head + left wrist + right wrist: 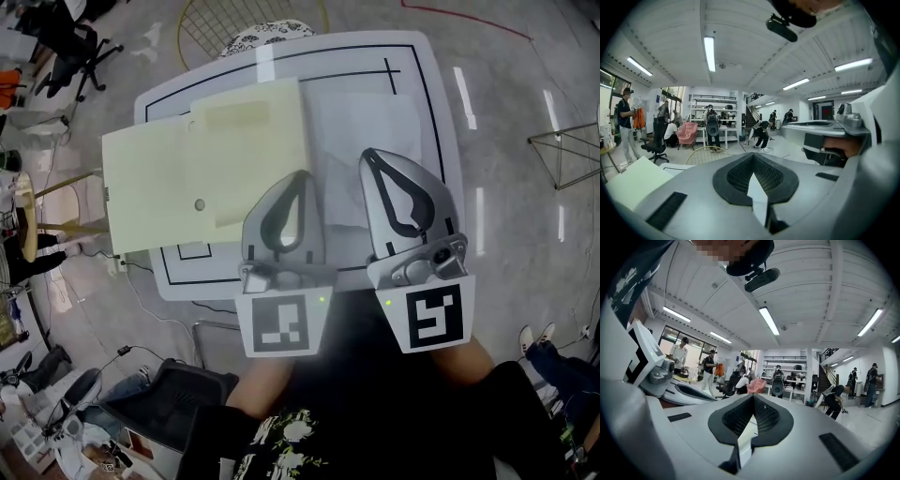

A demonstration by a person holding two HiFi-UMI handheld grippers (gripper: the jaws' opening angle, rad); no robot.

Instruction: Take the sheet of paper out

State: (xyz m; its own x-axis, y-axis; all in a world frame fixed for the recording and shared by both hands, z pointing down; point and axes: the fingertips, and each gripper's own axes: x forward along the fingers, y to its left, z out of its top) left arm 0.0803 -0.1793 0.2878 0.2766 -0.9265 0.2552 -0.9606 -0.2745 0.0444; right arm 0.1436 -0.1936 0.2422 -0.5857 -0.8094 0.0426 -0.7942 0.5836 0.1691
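A pale yellow envelope (169, 187) lies on the left half of the white table (431, 122), overhanging its left edge, with its flap (248, 117) open. A white sheet of paper (361, 131) lies flat to the right of the envelope; whether its left edge is tucked under the envelope I cannot tell. My left gripper (302, 176) hovers over the envelope's right edge, jaws shut and empty. My right gripper (368, 155) hangs over the sheet, also shut with nothing held. In the left gripper view the left gripper (752, 157) points across the room, and the envelope (630, 180) shows at lower left.
A yellow wire chair (234, 23) stands beyond the table's far edge. Office chairs (75, 47) and people are at the left. Cables (141, 300) and a black chair (178, 398) sit by the near left corner. A person's shoes (539, 337) show at the right.
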